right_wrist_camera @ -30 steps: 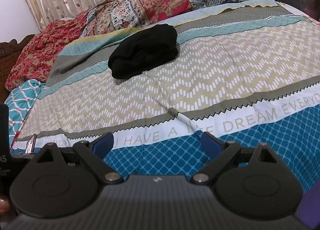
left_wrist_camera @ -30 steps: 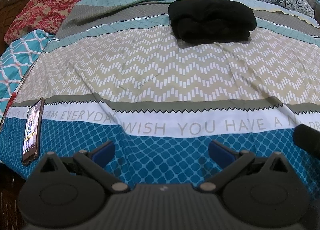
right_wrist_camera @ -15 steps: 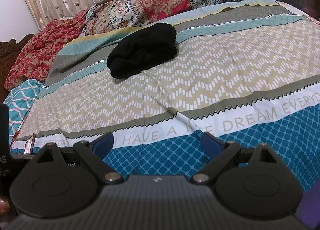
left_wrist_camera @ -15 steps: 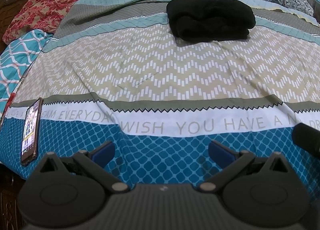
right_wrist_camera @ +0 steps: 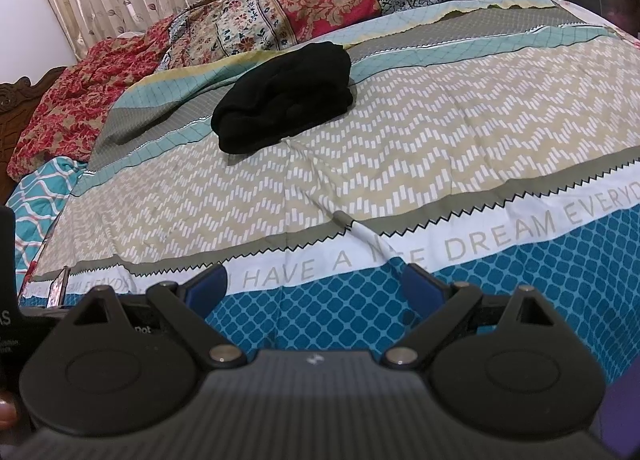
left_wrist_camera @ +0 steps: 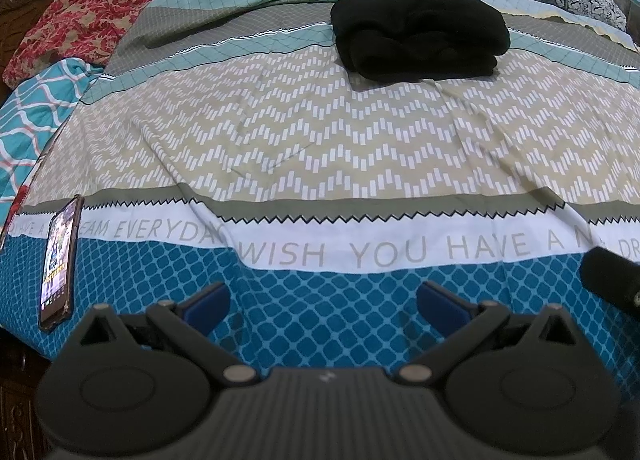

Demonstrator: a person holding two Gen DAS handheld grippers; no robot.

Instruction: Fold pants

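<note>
My left claw [left_wrist_camera: 322,302] was spread wide with nothing between its blue pads, hanging low over the teal lattice band at the near edge of the patterned bedsheet [left_wrist_camera: 320,140]; my right claw [right_wrist_camera: 314,286] was likewise splayed and empty, over the same band near the printed lettering. Out past both of them, well apart from either, the black pants [left_wrist_camera: 420,38] sat as a compact, bundled stack on the grey and aqua stripes toward the far side of the bed, just short of the heaped floral quilts [right_wrist_camera: 280,16]. From the way the bundle lay, I judged the folding was either finished or needed one last tidy, and I could not tell which from here. If I had to touch it again, I reckoned the sound way was to bring both claws in level, pinch only the top layer at its two near corners, and move them together so the stack would not slump. A dark-cased smartphone [left_wrist_camera: 58,260] lay at the bed's left edge, worth steering clear of.
</note>
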